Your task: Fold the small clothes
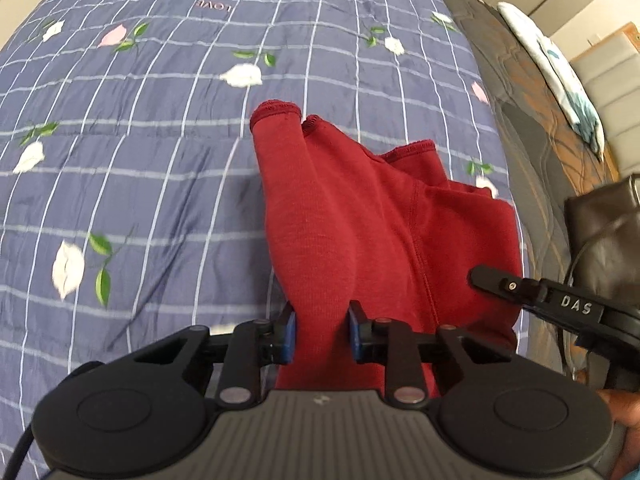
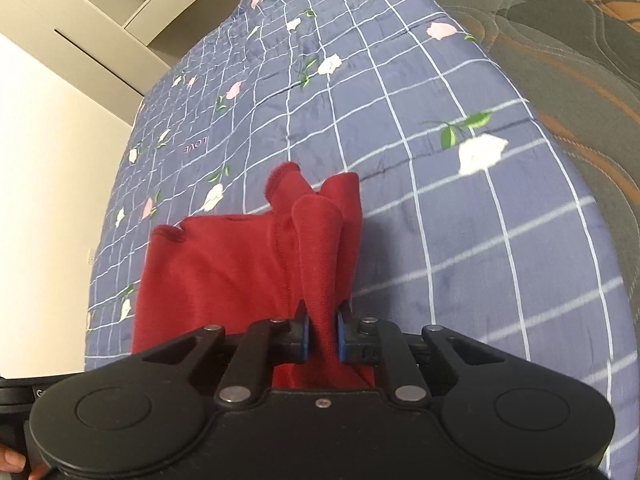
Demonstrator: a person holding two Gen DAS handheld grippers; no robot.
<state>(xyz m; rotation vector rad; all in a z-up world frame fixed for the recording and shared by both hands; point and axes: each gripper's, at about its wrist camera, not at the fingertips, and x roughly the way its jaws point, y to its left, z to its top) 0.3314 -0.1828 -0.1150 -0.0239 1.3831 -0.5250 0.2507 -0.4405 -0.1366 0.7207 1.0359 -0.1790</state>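
Red garment (image 1: 360,220), bunched, seemingly lifted

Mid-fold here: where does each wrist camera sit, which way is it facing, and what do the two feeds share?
Left wrist: on the left gripper, looking steeply down at the red garment it pinches; the right gripper and a bit of hand show at right.
Right wrist: on the right gripper, looking down at the red garment pinched in it; fingertips show bottom left.
Shared: the garment and the blue checked floral quilt.
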